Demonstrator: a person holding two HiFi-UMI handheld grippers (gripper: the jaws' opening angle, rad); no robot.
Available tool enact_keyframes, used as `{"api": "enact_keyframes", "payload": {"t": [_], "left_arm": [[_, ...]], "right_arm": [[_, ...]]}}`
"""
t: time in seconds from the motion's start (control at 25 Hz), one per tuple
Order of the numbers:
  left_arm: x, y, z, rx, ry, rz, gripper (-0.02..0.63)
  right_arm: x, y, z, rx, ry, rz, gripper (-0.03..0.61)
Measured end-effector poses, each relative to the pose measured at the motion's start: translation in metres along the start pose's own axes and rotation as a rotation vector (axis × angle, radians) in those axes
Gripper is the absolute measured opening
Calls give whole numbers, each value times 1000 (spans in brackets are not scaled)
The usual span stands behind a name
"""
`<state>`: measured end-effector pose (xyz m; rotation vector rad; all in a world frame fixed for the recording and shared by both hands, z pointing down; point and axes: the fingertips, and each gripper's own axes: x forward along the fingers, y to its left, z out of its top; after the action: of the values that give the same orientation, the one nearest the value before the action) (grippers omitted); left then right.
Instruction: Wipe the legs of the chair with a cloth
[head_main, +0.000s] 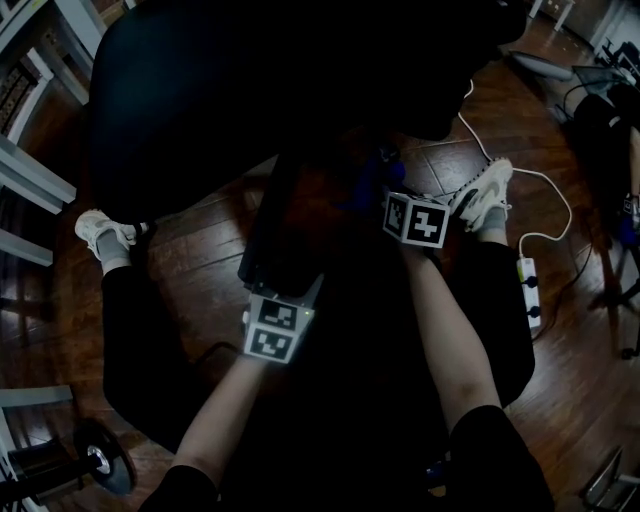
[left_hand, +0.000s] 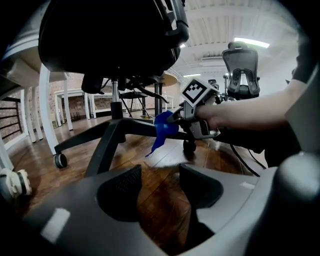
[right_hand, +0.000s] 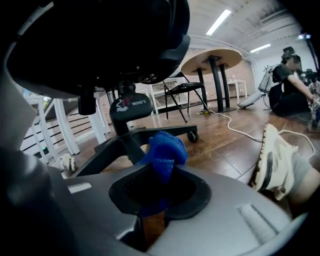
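Clamping a crumpled blue cloth (right_hand: 162, 152), the right gripper's (right_hand: 157, 186) jaws may lose it rubbing the black chair leg (right_hand: 102, 152) ahead. The left gripper's (left_hand: 160, 186) jaws gape, empty.

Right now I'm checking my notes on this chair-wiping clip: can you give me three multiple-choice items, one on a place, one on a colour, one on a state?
1. Where is the cloth? A on the floor; B in the right tongs; C draped over the seat.
2. What colour is it? A red; B blue; C white.
3. The left tongs are: A shut on a leg; B shut and empty; C open and empty.

Answers: 1 B, the right gripper view shows it pinched between the jaws. 2 B, it is blue in both gripper views. 3 C, the left gripper view shows the jaws apart with nothing gripped.
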<state>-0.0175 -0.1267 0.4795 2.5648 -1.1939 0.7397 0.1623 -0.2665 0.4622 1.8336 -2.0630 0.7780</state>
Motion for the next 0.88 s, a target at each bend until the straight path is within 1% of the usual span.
{"api": "enact_keyframes", "payload": {"t": [0.2,0.32,0.4,0.56,0.72,0.88], "left_arm": [[2,-4,4,17,1,-7,242],[2,-4,4,7,0,-5,242],[3,-3,5,-5,-8,0,242],[7,-4,7,-20,-13,-1,242],[15,-21,6,-13,-2,-34,242],[27,-47,14,24,2,-70,242]], "right_arm": [[-16,-28,-18,70,28,-10,81],[-26,-41,-25,46,28,-34,81],[-33,-49,-33,55,45,-49,81],[-41,-63,-38,30,56,-59,81],[-52,-80,-46,33,72,-78,81],[-62,-99,-56,43,97,-107,81]]}}
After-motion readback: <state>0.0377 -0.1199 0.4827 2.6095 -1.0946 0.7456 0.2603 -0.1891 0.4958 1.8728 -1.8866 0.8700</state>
